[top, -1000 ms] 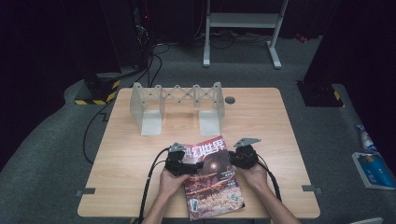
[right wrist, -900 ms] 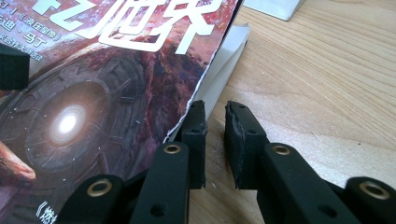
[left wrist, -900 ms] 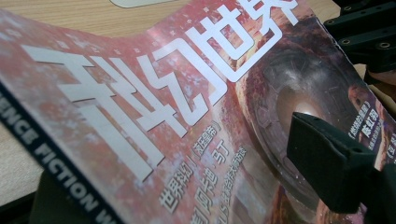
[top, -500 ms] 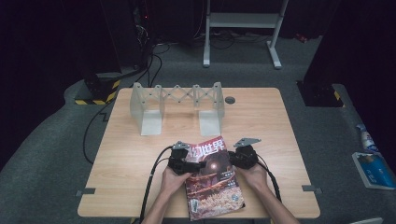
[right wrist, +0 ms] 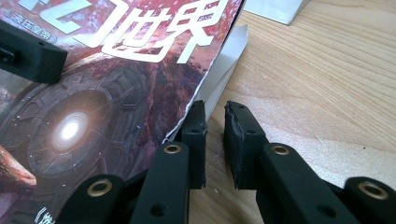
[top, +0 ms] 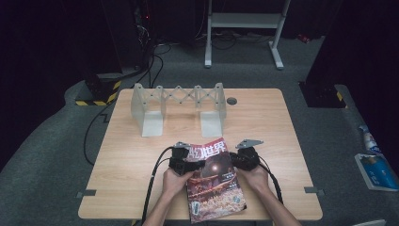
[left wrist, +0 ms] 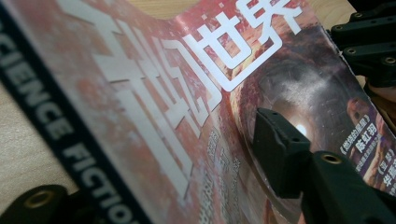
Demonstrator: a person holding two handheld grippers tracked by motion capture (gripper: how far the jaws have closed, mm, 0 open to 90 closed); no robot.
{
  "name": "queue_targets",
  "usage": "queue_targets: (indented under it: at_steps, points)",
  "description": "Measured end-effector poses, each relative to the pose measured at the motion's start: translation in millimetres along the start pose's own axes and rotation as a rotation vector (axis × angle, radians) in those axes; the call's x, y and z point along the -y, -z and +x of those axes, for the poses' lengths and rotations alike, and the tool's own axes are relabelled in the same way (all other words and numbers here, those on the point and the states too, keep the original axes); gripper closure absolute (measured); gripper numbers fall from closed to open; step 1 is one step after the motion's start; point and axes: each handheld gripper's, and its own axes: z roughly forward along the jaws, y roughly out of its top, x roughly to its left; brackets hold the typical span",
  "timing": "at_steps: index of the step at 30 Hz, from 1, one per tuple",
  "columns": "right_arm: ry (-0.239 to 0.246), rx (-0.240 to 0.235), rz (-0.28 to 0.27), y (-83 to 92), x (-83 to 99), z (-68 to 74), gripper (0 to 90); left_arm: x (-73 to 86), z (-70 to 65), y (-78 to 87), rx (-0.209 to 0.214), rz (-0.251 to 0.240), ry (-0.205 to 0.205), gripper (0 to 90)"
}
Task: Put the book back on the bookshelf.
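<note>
Dark room, grey carpet floor, black cables trailing at the left. Light wooden table (top: 141, 155); grey accordion rack (top: 179, 106) stands at its far side, small round grommet (top: 231, 100) to its right. Left gripper (top: 186, 162) has just been closing its jaws over the magazine's spine edge: one pad on the cover, the other under it, clamped as far as visible. Magazine (top: 214, 181), red cover, lies at the near table edge between both hands. Right gripper (right wrist: 215, 140) at its right edge, jaws nearly together, nothing gripped, one pad touching the page edge. White stand legs (top: 244, 28) behind; blue packet (top: 376, 169) on the floor, far right.
</note>
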Motion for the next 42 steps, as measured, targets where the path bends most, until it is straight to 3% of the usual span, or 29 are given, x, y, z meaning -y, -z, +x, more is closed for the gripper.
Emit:
queue_targets:
  at_steps: [11,19,23,26,33,38,42]
  points:
    - [0.009,0.022,-0.006,-0.7,-0.8,1.0,72.9,-3.4,-1.9,5.4,0.0,-0.034,0.047,72.8]
    - [-0.007,0.022,-0.013,0.7,0.4,0.9,65.3,-5.4,-2.6,13.5,0.022,-0.056,0.057,77.3]
    - [-0.017,0.027,-0.031,5.7,2.2,-1.6,61.3,-6.8,-4.4,17.9,0.055,-0.086,0.077,79.5]
    - [-0.048,0.037,-0.053,12.9,7.7,-6.5,57.7,-8.0,-7.5,21.2,0.051,-0.091,0.051,80.5]
    - [-0.046,0.069,-0.066,23.5,14.9,-15.9,52.7,-16.9,-16.3,31.7,0.066,-0.113,0.014,82.9]
    - [-0.052,0.148,-0.075,37.6,32.9,-32.3,48.6,-23.6,-21.4,41.5,0.064,-0.131,-0.022,83.7]
    - [-0.061,0.178,-0.103,44.1,38.3,-38.3,46.6,-26.3,-23.4,45.3,0.064,-0.14,-0.03,83.8]
